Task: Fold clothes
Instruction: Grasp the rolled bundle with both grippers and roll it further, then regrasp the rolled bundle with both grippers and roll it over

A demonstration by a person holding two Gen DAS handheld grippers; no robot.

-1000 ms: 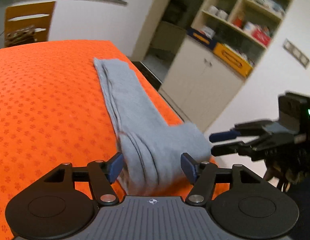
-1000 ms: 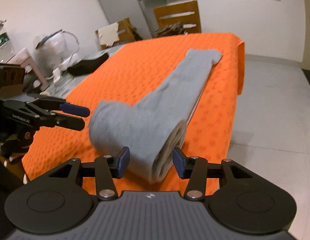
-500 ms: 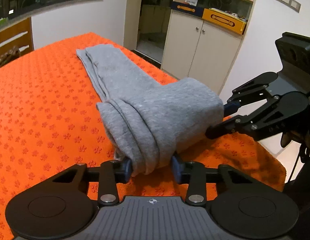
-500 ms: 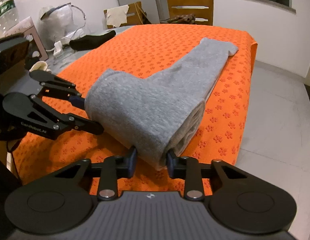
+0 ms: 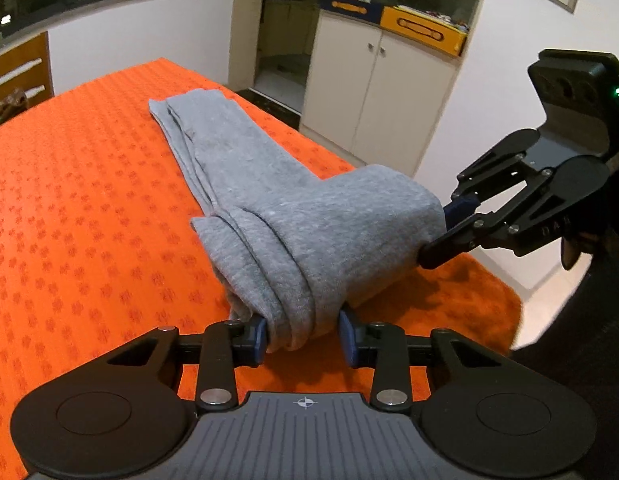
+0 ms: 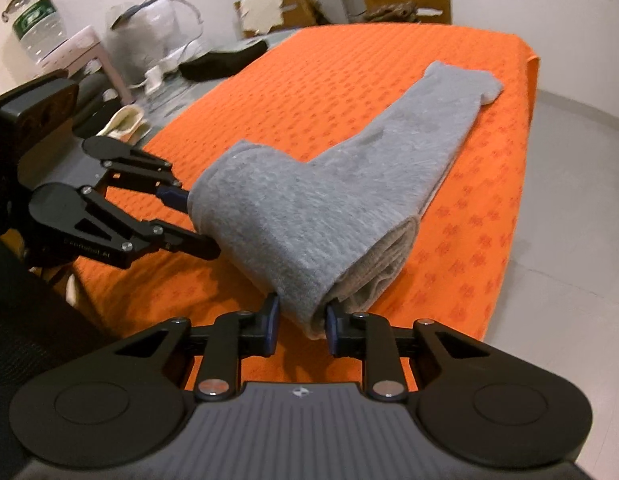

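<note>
Garment: grey folded clothing [image 5: 293,216] lies on the orange tabletop [image 5: 77,208], its near end lifted and doubled over (far end flat).
Left gripper [image 5: 302,336]: fingers, having just closed, clamp one corner of the raised fold.
Right gripper [image 6: 299,320]: fingers, just closed too, pinch the other corner.

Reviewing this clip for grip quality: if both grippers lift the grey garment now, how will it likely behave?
Probably floppy: the grey garment bunches in soft layers where the left gripper and right gripper pinch it. Its long tail on the orange cloth would likely drag and sag. The knit looks unlikely to slip.
</note>
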